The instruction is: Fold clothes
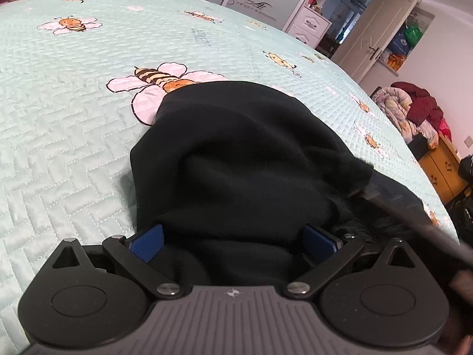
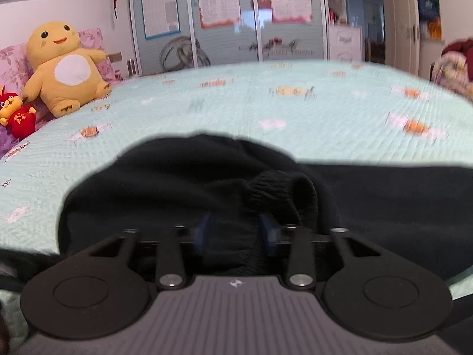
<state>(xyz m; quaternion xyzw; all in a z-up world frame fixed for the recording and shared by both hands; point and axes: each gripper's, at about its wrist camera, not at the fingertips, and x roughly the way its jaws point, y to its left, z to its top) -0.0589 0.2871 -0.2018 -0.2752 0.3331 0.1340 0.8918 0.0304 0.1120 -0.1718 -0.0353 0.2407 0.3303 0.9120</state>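
Note:
A black knitted garment (image 1: 236,153) lies bunched on the pale green quilted bed (image 1: 74,118). My left gripper (image 1: 233,241) stands open and wide, its blue pads (image 1: 149,242) on either side of a thick fold of the cloth without pinching it. In the right wrist view the same black garment (image 2: 177,183) spreads across the near part of the bed (image 2: 295,118), with a ribbed cuff (image 2: 275,189) rolled up just ahead of the right gripper (image 2: 235,232). That gripper's blue pads (image 2: 202,232) are apart with dark cloth lying loosely between them. This view is blurred.
A large yellow plush toy (image 2: 62,68) and a small red one (image 2: 14,115) sit at the head of the bed. Wardrobe doors (image 2: 224,14) stand behind the bed. A pile of clothes (image 1: 414,109) rests on a wooden cabinet (image 1: 440,165) beyond the bed's right edge.

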